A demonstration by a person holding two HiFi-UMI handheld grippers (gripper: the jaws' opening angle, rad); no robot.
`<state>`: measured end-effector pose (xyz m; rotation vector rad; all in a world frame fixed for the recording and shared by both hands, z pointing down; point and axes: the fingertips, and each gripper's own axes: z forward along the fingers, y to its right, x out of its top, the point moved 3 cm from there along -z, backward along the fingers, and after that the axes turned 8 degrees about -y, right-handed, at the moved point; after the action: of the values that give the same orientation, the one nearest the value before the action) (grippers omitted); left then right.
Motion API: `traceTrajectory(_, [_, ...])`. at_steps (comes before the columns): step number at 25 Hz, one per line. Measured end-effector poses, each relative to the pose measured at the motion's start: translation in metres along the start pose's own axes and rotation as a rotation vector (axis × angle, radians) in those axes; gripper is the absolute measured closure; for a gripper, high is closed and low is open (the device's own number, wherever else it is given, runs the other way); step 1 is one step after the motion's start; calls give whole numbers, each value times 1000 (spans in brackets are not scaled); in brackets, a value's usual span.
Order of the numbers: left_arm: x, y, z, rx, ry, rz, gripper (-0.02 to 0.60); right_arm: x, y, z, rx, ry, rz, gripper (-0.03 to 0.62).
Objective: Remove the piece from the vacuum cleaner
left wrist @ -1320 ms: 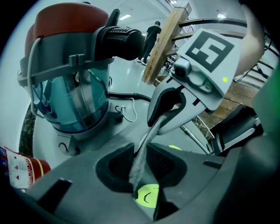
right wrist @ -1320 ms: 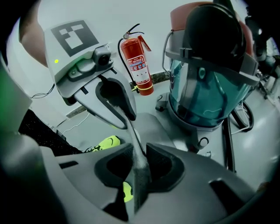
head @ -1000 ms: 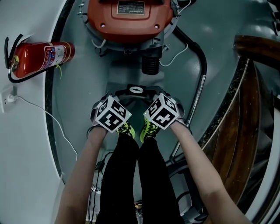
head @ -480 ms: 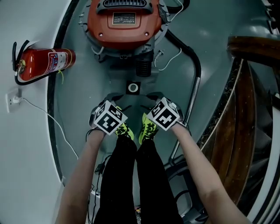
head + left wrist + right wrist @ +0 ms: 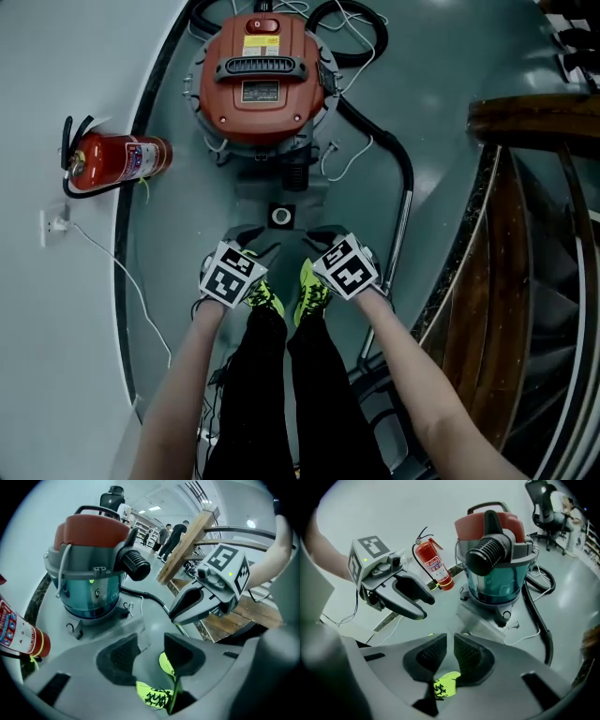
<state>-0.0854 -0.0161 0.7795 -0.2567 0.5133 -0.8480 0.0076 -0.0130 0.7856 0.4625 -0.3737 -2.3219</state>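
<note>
Lifted back from the vacuum cleaner [image 5: 261,75], the left gripper [image 5: 150,656] narrows slightly but gapes; the right gripper [image 5: 450,654] closes to a slit. Both are empty, with the ringed piece [image 5: 281,216] lying ahead, apparently freed.

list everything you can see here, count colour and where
vacuum cleaner: 1, orange-red top over teal tank, on floor ahead
hose: 1, black, curving down the right of the vacuum
fire extinguisher: 1, red, by the white wall, left
wall socket: 1, white, cable plugged in, far left
wooden stairs: 1, brown, right edge
bystanders: at least two, dark clothes, far background
shoes: 2, yellow-green, under the grippers
left gripper: 1, grey, jaws wide apart, just closed slightly, empty
right gripper: 1, grey, jaws nearly together, just been closing, nothing between
</note>
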Motion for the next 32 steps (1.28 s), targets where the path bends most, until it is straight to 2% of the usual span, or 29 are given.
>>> traceTrajectory(4, [12,11,-20,21,43,0,523,7,-9,-21,14,39,45,554])
traceTrajectory(7, [16,22,-37,34,55,-10,566,7,-20,-43,8,58,47,567])
traceTrajectory(11, [24,37,-62,-10,87,-16,572,9,-33,-74,32,99,51,577])
traceTrajectory(15, [29,51,-85,-20,114,-54,572,9,-44,-96,53,119,69,577])
traceTrajectory(19, [31,66,-113,-16,159,-134,572,14,-56,-124,65,130,65,577])
traceTrajectory(22, [26,81,-134,-21,144,-198,572,12,-72,-148,75,133,79,577])
traceTrajectory(25, [29,93,-154,-27,132,-224,572,14,-84,-169,83,140,82,577])
traceTrajectory(28, [47,103,-176,-39,162,-233,572,24,-90,-194,88,167,77,577])
traceTrajectory(32, [73,120,-207,-42,212,-198,572,39,-103,-228,84,212,63,577])
